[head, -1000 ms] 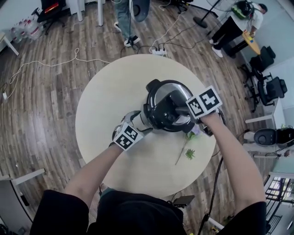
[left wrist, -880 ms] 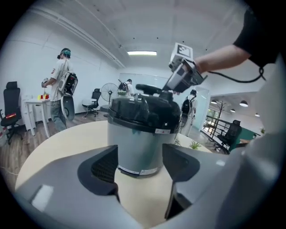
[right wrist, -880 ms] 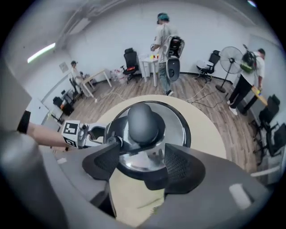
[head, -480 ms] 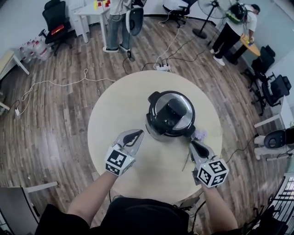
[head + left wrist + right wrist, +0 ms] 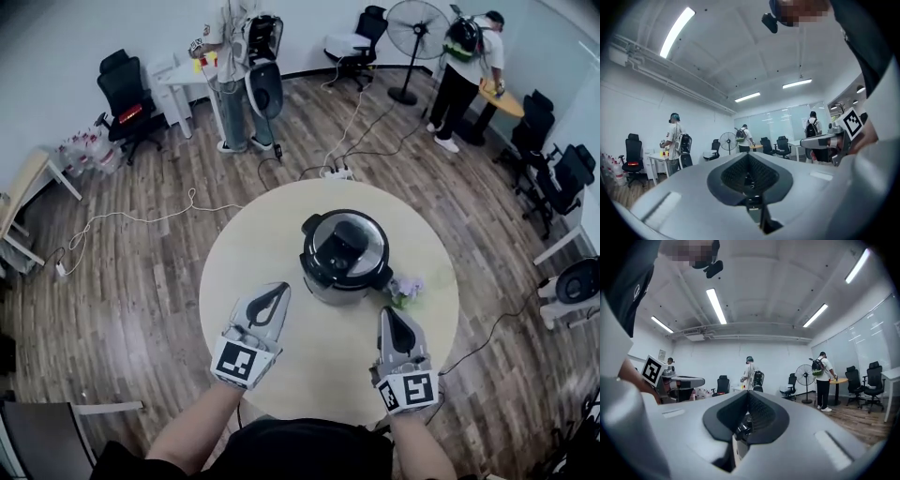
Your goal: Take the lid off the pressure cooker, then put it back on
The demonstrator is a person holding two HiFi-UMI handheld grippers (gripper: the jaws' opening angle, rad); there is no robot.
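You stand over the round pale wooden counter (image 5: 246,251), and the black-and-steel pressure cooker (image 5: 345,255) sits near its middle with its domed steel lid with the black handle block (image 5: 343,244) on top, looking seated all round. The left gripper (image 5: 279,290) and the right gripper (image 5: 391,315) hang in front of the cooker, well apart from it. Each one's fingers (image 5: 736,172) are clenched together on nothing, and the right gripper view shows the same at its own fingers (image 5: 761,416). A small sprig with pale purple flowers (image 5: 406,287) lies just beside the cooker on your right.

The likeliest trouble, as I judge it, is a lid that only rests on the rim. Nothing here shows whether it has turned fully home, so it could slip if the cooker is nudged. A reach back in from the right could also sweep the sprig off the counter.

A second ago your right gripper was over the lid's handle and your left was at the cooker's near side. Since then both have pulled back towards you and their fingers have clenched. The lid sits where it sat then.
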